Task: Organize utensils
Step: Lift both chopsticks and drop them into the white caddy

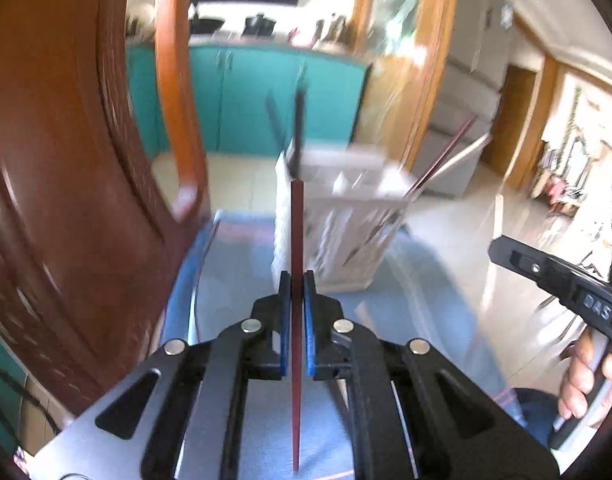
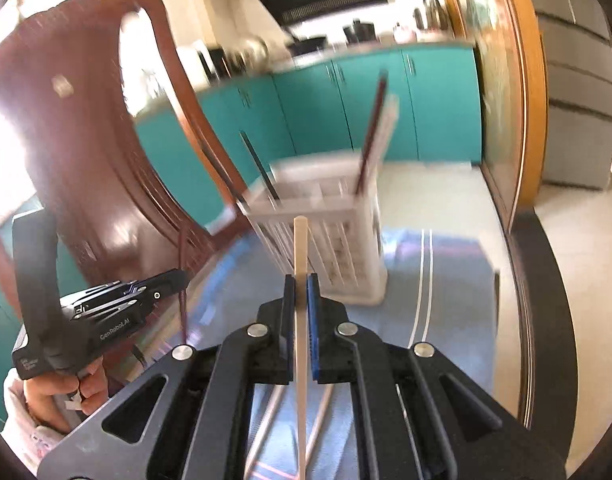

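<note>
A white slotted utensil holder [image 1: 338, 216] [image 2: 326, 236] stands on the blue mat, with several chopsticks sticking out of it. My left gripper [image 1: 297, 280] is shut on a dark red chopstick [image 1: 297, 232], held upright just in front of the holder. It also shows in the right wrist view [image 2: 177, 280] at the left, with the red chopstick [image 2: 182, 264] in it. My right gripper [image 2: 301, 284] is shut on a pale cream chopstick [image 2: 300, 248], held upright in front of the holder. Its body shows at the right edge of the left wrist view [image 1: 562, 280].
A dark wooden chair [image 1: 65, 184] [image 2: 105, 152] stands close on the left. The blue mat [image 1: 241, 264] [image 2: 446, 280] covers a table with a dark rim [image 2: 546, 304] at the right. Two pale utensils [image 2: 318, 424] lie on the mat below my right gripper. Teal cabinets [image 2: 386, 104] are behind.
</note>
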Action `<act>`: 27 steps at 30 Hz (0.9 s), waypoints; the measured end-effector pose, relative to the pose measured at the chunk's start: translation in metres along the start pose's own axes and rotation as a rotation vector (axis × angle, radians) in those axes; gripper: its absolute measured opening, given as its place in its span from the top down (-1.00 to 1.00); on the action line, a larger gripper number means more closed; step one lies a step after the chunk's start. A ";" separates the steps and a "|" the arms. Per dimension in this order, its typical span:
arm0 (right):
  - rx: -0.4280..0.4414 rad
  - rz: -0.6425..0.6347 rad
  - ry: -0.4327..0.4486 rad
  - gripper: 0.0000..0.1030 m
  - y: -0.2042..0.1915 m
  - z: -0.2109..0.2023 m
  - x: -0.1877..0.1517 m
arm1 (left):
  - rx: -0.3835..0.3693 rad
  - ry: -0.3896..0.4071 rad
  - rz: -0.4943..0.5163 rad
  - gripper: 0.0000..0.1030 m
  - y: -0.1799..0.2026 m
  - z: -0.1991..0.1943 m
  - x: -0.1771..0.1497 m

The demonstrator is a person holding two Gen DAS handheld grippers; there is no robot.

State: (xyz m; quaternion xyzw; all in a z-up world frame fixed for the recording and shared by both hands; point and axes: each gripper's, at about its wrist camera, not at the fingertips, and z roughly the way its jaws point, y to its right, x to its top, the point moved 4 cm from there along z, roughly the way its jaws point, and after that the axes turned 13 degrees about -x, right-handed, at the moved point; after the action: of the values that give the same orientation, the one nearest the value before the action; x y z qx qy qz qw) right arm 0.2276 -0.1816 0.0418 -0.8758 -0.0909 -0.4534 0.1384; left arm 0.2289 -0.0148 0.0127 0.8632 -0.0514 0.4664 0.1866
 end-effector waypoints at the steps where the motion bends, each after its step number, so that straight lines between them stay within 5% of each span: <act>1: 0.008 0.009 0.034 0.87 0.001 -0.012 0.009 | -0.007 0.022 0.010 0.87 0.005 -0.008 0.006; 9: 0.031 0.077 0.353 0.87 0.003 -0.073 0.099 | -0.029 0.319 0.060 0.87 0.026 -0.062 0.091; 14: -0.061 0.120 0.524 0.87 0.011 -0.073 0.129 | -0.029 0.501 0.054 0.87 0.026 -0.057 0.124; 20: -0.110 0.085 0.525 0.87 0.012 -0.019 0.132 | 0.010 0.494 0.055 0.87 0.015 -0.014 0.125; 27: -0.110 0.013 0.397 0.87 0.005 0.032 0.112 | 0.045 0.345 0.054 0.87 0.004 0.050 0.109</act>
State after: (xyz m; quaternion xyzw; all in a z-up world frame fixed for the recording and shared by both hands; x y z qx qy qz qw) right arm 0.3178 -0.1718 0.1147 -0.7760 -0.0311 -0.6206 0.1084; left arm 0.3286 -0.0277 0.0789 0.7726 -0.0316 0.6134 0.1607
